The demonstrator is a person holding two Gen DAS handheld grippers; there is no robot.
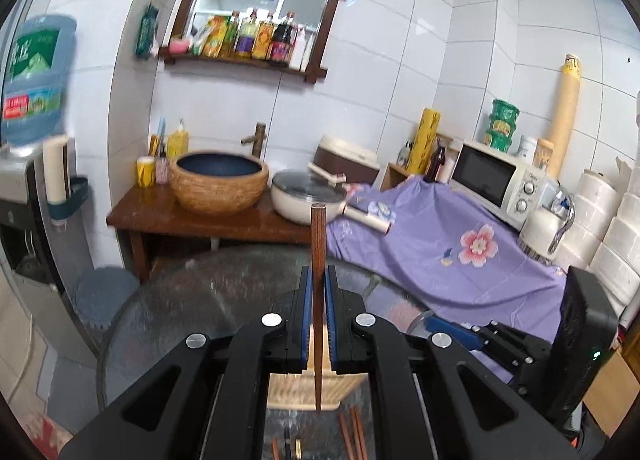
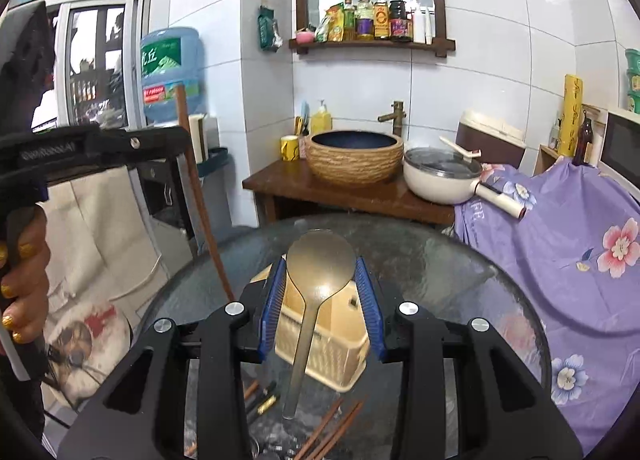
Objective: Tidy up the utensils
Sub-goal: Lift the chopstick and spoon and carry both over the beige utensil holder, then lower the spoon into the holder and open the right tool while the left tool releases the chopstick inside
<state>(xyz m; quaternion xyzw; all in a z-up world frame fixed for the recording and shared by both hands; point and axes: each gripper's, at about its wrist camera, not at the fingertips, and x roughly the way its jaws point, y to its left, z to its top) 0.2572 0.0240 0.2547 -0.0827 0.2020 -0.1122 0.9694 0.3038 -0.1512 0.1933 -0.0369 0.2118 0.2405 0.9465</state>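
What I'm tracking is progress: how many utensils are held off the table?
2: wooden chopstick in the left gripper, metal spoon in the right gripper. Others lie on the table, partly hidden.

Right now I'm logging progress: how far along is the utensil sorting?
Nothing visibly sits in the basket yet. In hand: the left gripper clamps a wooden chopstick, and the right gripper holds a gold spoon. Left: loose chopsticks on the glass table.
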